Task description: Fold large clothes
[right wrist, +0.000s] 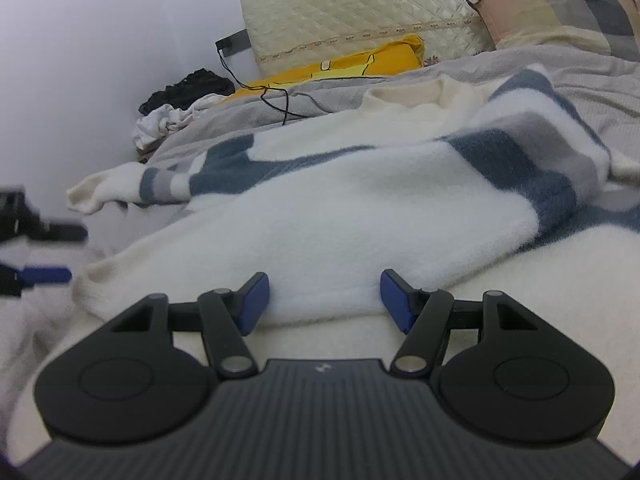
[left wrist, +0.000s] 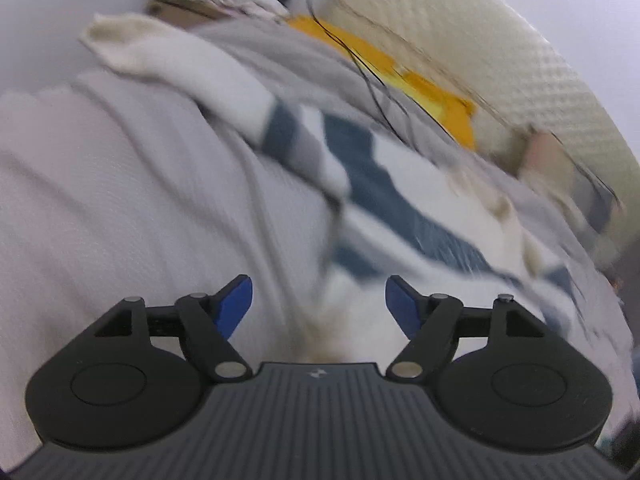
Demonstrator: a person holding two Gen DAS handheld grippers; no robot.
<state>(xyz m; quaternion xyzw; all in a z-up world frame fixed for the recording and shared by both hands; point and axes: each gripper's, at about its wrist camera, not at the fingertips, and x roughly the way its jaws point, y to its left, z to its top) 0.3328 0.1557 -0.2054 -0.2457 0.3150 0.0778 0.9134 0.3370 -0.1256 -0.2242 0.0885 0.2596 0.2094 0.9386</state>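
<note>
A large fluffy white sweater [right wrist: 340, 208] with blue and grey stripes lies spread on the bed, one sleeve [right wrist: 120, 188] stretched to the left. My right gripper [right wrist: 323, 296] hovers low at the sweater's near folded edge, jaws apart, the fabric lying flat between the blue pads [right wrist: 256, 294] without being pinched. In the blurred left wrist view the sweater [left wrist: 360, 184] runs diagonally. My left gripper [left wrist: 318, 300] stands open over its white hem, nothing clamped. The left gripper [right wrist: 52, 254] also shows at the right wrist view's left edge, beside the sweater's corner.
The bedcover [left wrist: 100, 200] is pale grey-white. At the head of the bed stand a quilted cream headboard [right wrist: 360, 8], a yellow cushion [right wrist: 360, 64] and a checked pillow [right wrist: 560, 16]. A black cable [right wrist: 280, 100] trails over the cover. A pile of dark and white clothes [right wrist: 176, 104] sits by the wall.
</note>
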